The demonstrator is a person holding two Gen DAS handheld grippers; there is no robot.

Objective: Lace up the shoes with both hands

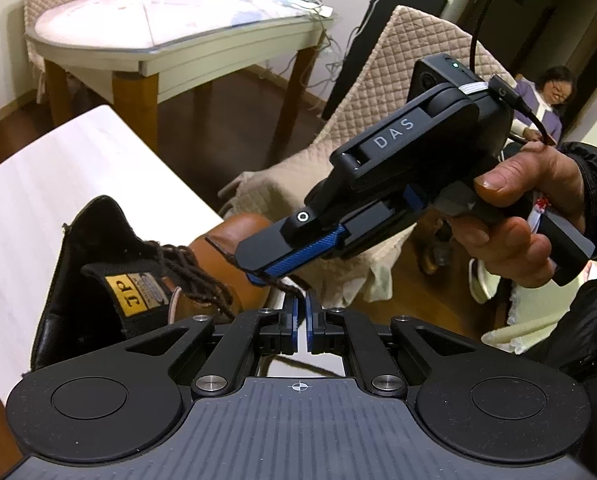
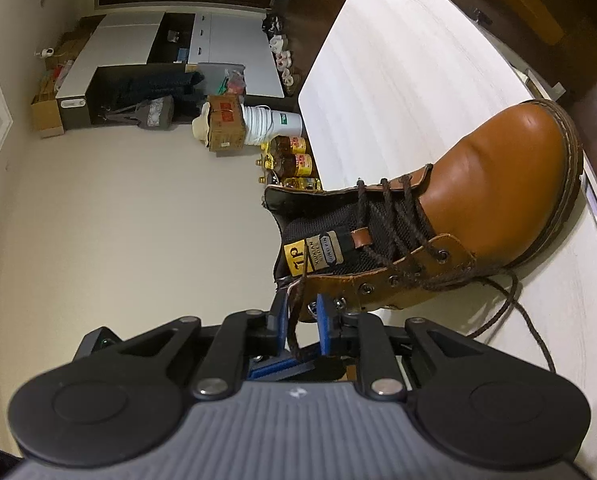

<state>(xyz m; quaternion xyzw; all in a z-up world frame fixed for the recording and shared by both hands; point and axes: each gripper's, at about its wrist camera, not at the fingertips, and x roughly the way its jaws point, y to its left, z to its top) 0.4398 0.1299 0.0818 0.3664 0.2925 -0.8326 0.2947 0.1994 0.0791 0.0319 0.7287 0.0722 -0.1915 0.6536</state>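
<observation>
The brown lace (image 2: 296,320) is running up out of the boot's near eyelet row and passing straight between the fingers of my right claw (image 2: 304,316), its long axis lying along the claw's own line, pointing back toward me. My right claw is standing partly open around it; the blue pads are flanking the lace without pressing on it, so I am not holding it there. In the left wrist view my left claw (image 1: 301,322) is nearly shut, its pads almost meeting just beneath the right claw's tip; a dark strand is crossing right at its fingertips, and I am judging that it is pinching the lace, though the contact itself is partly hidden.

The tan leather boot (image 2: 498,184) is lying on the white tabletop (image 2: 398,60), toe toward the far right, its open collar and tongue label facing my claws. The lower eyelets are already crossed with lace; a loose length is looping on the tabletop to the right of the boot.

Both claws are crowding the collar end, and the left one looks nearer to the lace's free end, so I judge the next pull is its to make.
</observation>
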